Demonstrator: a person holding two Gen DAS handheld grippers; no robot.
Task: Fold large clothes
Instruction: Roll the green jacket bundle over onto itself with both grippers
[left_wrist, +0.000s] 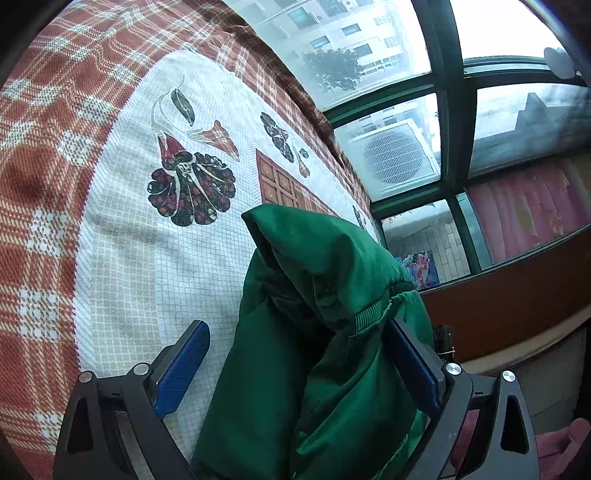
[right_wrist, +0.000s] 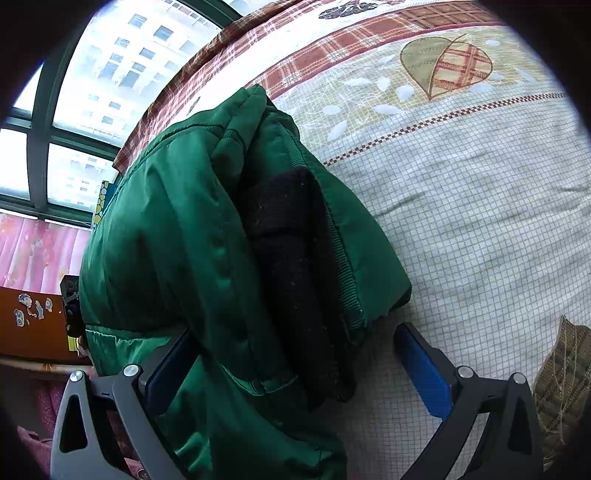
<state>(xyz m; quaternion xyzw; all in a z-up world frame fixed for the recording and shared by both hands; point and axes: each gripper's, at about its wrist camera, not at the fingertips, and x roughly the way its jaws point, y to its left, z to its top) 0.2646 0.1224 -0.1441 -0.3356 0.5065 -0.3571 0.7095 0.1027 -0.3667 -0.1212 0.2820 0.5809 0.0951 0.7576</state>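
Between the wide-apart jaws of the left gripper (left_wrist: 295, 363) and of the right gripper (right_wrist: 295, 363) lies the green padded jacket (right_wrist: 207, 229), bunched in thick folds on the bed cover (right_wrist: 480, 221), black lining showing, neither pair pressing it. No writing is readable.

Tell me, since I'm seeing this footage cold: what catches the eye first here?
A bulky green jacket fills the middle of both views, bunched up on the patterned bedspread, with its black lining exposed. The left gripper and right gripper both straddle it with jaws spread wide. Behind the bed stands a dark-framed window.
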